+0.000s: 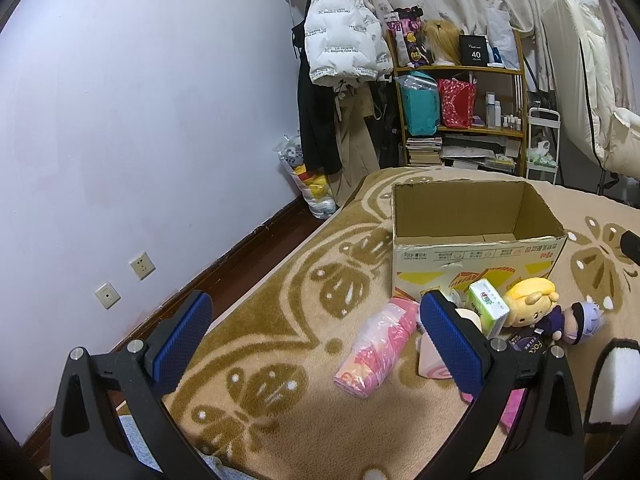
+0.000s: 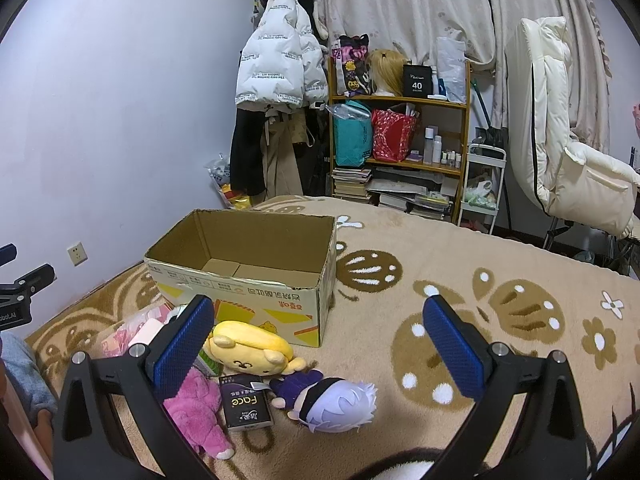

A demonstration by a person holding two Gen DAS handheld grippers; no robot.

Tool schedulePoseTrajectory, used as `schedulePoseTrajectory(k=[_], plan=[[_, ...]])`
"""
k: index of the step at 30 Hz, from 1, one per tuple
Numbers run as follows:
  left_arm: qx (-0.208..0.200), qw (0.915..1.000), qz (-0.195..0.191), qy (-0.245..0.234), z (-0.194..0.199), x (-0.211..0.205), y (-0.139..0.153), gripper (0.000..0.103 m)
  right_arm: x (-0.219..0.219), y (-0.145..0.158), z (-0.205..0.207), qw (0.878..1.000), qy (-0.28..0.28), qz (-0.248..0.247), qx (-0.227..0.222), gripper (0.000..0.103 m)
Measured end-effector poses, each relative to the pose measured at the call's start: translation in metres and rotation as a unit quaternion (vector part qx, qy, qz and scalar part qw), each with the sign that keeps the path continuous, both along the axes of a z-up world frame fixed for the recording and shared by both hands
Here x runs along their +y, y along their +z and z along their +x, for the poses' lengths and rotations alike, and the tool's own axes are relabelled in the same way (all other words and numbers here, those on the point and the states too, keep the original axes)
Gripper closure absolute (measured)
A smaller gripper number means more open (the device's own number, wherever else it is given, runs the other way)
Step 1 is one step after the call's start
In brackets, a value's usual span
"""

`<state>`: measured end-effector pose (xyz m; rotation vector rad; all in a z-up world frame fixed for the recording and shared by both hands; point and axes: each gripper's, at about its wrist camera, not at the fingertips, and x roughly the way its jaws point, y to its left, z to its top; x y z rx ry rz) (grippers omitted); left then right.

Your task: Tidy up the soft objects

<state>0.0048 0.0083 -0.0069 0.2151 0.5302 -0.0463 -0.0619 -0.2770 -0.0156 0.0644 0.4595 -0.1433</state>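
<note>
An open cardboard box [image 1: 476, 258] [image 2: 244, 280] stands empty on the patterned blanket. In front of it lie a pink plastic pack [image 1: 378, 346], a green tissue pack [image 1: 488, 306], a yellow plush [image 1: 530, 302] [image 2: 252, 346], a purple doll with pale hair [image 2: 328, 398] [image 1: 576, 320], a dark "Face" tissue pack [image 2: 245, 404] and a pink plush [image 2: 198, 412]. My left gripper [image 1: 316, 332] is open and empty above the blanket, left of the pile. My right gripper [image 2: 318, 344] is open and empty above the plushes.
The bed's left edge [image 1: 256, 292] drops to a dark floor by the wall. Beyond the bed stand a shelf [image 2: 400, 136] with bags and books, hanging coats [image 2: 276, 80] and a white chair [image 2: 568, 152]. A black-and-white plush [image 1: 616, 384] lies at right.
</note>
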Motion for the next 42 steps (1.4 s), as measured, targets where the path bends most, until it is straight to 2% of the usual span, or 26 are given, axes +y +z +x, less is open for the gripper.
schedulePoseTrajectory(k=[18,22,28,42], plan=[[0.014,0.9999,0.008,0.002,0.003,-0.005,-0.005,0.0,-0.001,-0.001,0.002,1.0,-0.005,0.001,0.007,0.0],[0.037,0.9992,0.015,0.0,0.014,-0.008,-0.009,0.0,-0.013,-0.011,0.005,1.0,-0.017,0.005,0.021,0.0],[0.071,0.997,0.031,-0.001,0.039,-0.017,-0.02,0.0,-0.028,-0.018,0.021,0.997,-0.041,0.039,0.056,0.0],[0.17,0.9851,0.012,-0.021,0.091,-0.032,-0.055,0.0,-0.027,-0.062,0.052,0.985,-0.033,0.079,0.15,0.0]])
